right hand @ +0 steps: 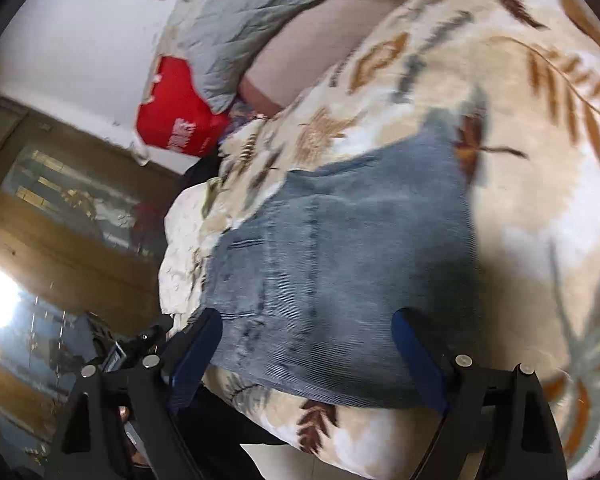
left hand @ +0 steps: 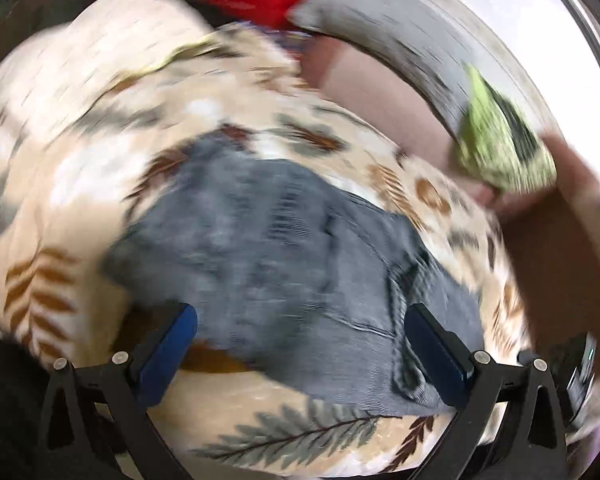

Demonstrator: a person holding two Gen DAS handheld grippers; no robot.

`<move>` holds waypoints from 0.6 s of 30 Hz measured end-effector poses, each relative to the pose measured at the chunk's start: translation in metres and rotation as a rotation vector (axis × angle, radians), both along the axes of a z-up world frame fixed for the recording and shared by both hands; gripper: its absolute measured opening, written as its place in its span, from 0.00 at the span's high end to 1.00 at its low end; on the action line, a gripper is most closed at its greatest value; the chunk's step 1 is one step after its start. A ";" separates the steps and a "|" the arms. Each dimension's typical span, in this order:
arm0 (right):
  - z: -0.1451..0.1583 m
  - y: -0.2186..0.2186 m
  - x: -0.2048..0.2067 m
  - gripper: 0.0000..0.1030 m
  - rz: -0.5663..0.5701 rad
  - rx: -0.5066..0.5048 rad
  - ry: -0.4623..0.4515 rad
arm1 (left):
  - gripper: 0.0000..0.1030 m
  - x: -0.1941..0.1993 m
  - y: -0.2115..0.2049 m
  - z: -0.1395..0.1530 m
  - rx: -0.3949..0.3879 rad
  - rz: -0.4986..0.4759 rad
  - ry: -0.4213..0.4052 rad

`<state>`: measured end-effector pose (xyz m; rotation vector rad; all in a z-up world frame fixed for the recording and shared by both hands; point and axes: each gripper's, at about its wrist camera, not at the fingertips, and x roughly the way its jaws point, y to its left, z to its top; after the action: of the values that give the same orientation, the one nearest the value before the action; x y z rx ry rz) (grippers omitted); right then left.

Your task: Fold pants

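Note:
Grey-blue corduroy pants (left hand: 284, 248) lie folded on a cream blanket with a leaf print (left hand: 80, 168). In the left wrist view my left gripper (left hand: 300, 344) is open, its blue pads on either side of the near edge of the pants, holding nothing. In the right wrist view the pants (right hand: 340, 280) fill the middle over the blanket (right hand: 540, 160). My right gripper (right hand: 308, 348) is open just above their near edge, holding nothing. Both views are motion-blurred.
A red bag (right hand: 172, 116), a grey quilted pillow (right hand: 236, 28) and a green cloth (left hand: 500, 148) lie at the far side of the bed. A pink sheet (left hand: 380, 92) shows beside the blanket. A wooden cabinet (right hand: 60, 240) stands left of the bed.

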<state>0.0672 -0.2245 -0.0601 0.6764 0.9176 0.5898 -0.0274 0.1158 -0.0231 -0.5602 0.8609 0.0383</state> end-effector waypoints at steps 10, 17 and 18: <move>0.018 0.090 0.015 0.14 0.161 -0.117 -0.043 | 0.00 -0.011 0.057 -0.039 -0.334 0.138 0.009; 0.016 0.136 0.040 0.14 0.248 -0.007 0.031 | 0.01 0.006 0.046 -0.039 -0.225 0.142 0.035; 0.013 0.143 0.045 0.14 0.253 -0.012 0.044 | 0.01 0.008 0.043 -0.036 -0.174 0.142 0.037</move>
<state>0.1126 -0.0814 -0.0468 0.5677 1.0557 0.7955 -0.0197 0.1584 -0.0589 -0.7856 0.8647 0.1039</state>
